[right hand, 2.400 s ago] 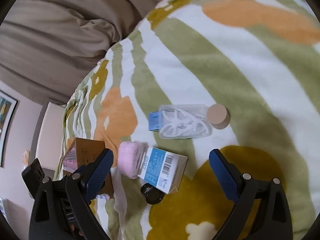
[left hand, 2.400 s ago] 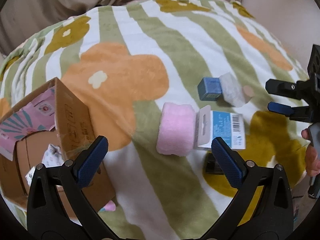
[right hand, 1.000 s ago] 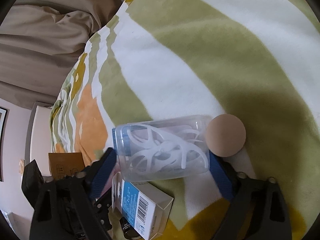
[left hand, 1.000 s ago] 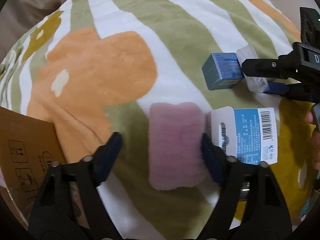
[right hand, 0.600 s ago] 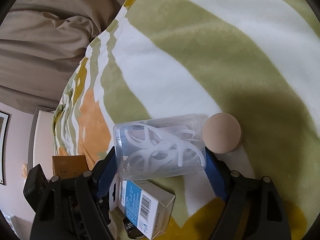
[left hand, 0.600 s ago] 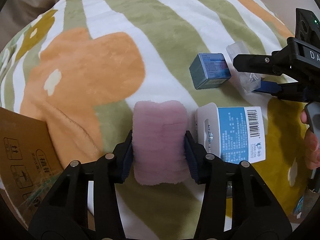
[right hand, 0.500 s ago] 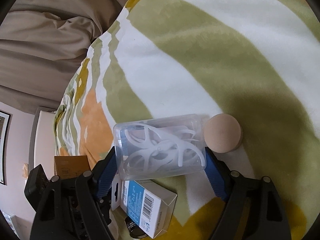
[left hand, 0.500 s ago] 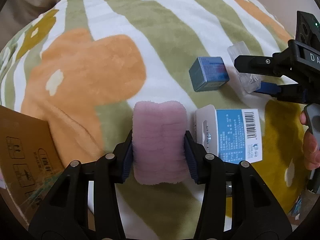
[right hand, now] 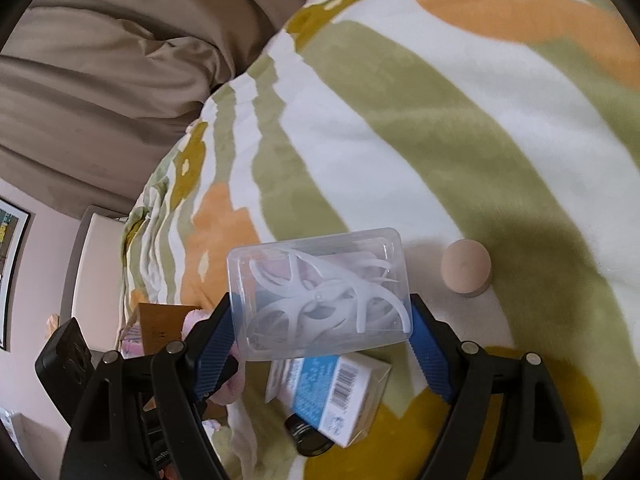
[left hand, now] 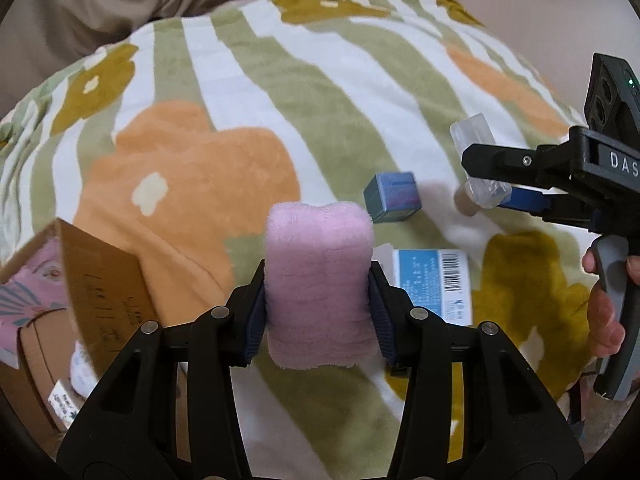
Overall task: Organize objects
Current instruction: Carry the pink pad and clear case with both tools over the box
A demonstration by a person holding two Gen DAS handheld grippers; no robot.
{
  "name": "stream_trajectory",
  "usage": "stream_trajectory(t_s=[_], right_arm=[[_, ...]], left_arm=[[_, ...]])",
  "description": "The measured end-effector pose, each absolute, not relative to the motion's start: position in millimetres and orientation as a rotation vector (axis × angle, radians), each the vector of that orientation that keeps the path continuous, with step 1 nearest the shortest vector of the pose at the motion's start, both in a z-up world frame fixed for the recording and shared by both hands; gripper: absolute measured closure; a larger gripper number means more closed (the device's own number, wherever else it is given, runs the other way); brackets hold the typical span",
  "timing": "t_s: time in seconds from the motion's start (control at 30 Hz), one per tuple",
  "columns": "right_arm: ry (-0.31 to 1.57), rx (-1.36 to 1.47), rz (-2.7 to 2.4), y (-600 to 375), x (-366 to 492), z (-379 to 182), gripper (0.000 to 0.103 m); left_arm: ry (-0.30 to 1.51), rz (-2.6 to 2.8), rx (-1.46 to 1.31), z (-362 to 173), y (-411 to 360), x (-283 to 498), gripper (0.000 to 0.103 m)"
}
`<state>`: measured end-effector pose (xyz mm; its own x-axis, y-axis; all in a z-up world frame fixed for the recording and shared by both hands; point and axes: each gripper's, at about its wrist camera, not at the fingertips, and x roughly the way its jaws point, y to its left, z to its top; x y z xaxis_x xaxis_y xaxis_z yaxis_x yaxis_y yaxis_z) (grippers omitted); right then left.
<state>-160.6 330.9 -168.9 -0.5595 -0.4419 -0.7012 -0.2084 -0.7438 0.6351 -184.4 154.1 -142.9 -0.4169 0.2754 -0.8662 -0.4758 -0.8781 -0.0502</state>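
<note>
My left gripper (left hand: 318, 312) is shut on a pink fluffy roll (left hand: 318, 280) and holds it above the flowered blanket. My right gripper (right hand: 320, 328) is shut on a clear plastic box (right hand: 320, 292) of white clips, lifted off the blanket; that box also shows in the left wrist view (left hand: 478, 160). A white and blue carton (left hand: 430, 284) lies on the blanket below both grippers, also in the right wrist view (right hand: 340, 396). A small blue box (left hand: 392, 202) lies beyond the pink roll. An open cardboard box (left hand: 80, 292) stands at the left.
A round beige disc (right hand: 466, 268) lies on the blanket to the right of the clear box. A small black jar (right hand: 310, 436) sits under the carton's edge. A brown duvet (right hand: 100, 80) lies behind the blanket. The cardboard box holds pink items (left hand: 28, 292).
Both grippers closed on their objects about 0.6 s ago and have since lifted them off the blanket. The small blue box, once beside the clear box, now lies alone.
</note>
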Motion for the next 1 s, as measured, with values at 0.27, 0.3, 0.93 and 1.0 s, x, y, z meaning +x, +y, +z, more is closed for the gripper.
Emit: stream_trajectory(t_s=[0.27,0.3,0.93,1.0], right_arm=[[-0.959,1.322,-2.484,304.4,-147.9,-125.9,0.025],[-0.945,1.314,-2.488,300.7,-146.6,-120.7,0.025],[-0.597,1.197,-2.474,148.9,-148.2,-42.6,0.025],[-0.563,1.197,-2.464,129.6,-150.7,-41.1,0.025]], left_arm=[[0.227,2.363,-1.259,-97.3,126.6,-163.9,0.061],[0.216,2.371,-1.246,-91.2,120.9,-161.6,0.061],[0.013,2.622,-1.143,-21.4,-55.7,-139.3,0.061],[-0.017,2.644,-1.149,-21.8,-79.1,-139.0,0.061]])
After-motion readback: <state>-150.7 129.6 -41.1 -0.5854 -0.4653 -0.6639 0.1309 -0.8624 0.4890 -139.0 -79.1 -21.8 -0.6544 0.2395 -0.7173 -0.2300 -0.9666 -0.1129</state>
